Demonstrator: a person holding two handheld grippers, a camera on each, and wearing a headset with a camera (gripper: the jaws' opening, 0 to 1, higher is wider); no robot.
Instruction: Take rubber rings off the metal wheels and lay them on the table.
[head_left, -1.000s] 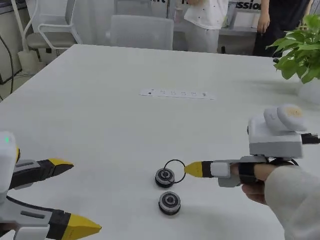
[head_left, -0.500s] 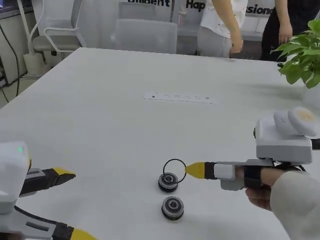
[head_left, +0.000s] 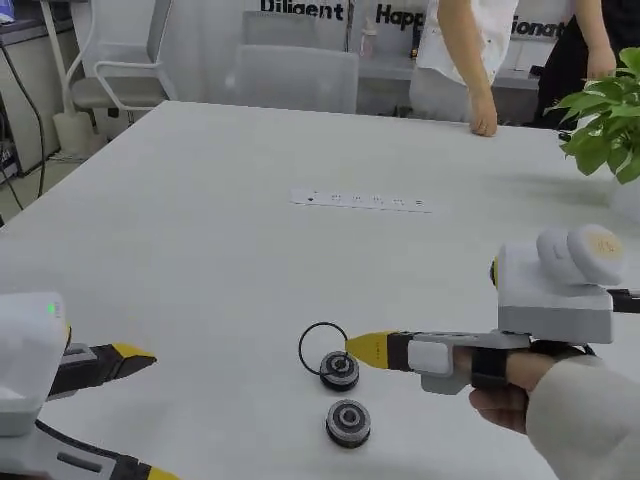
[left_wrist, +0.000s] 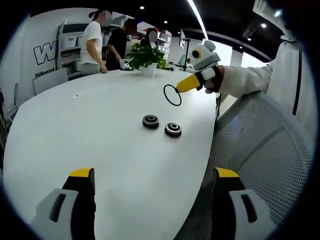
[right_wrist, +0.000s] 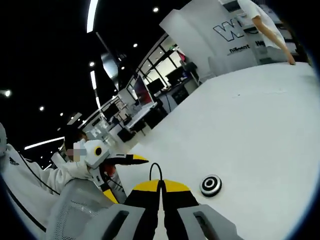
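Observation:
Two metal wheels stand near the table's front: the farther wheel (head_left: 340, 369) (left_wrist: 150, 121) and the nearer wheel (head_left: 348, 421) (left_wrist: 173, 129). One of them shows in the right gripper view as a wheel (right_wrist: 210, 185). My right gripper (head_left: 352, 347) (left_wrist: 182, 86) (right_wrist: 160, 184) is shut on a thin black rubber ring (head_left: 301, 347) (left_wrist: 164, 93) (right_wrist: 151, 170), held just above and left of the farther wheel. My left gripper (head_left: 145, 415) (left_wrist: 153, 175) stands open at the lower left with nothing between its fingers.
A white power strip (head_left: 355, 200) lies flat mid-table. A potted plant (head_left: 605, 130) stands at the far right edge. Chairs (head_left: 295, 75) and two standing people are beyond the far edge, one with a hand (head_left: 487, 125) on the table.
My right gripper has carried the ring leftward, from right of the farther wheel to over it. The head camera has shifted, and the people at the back have moved.

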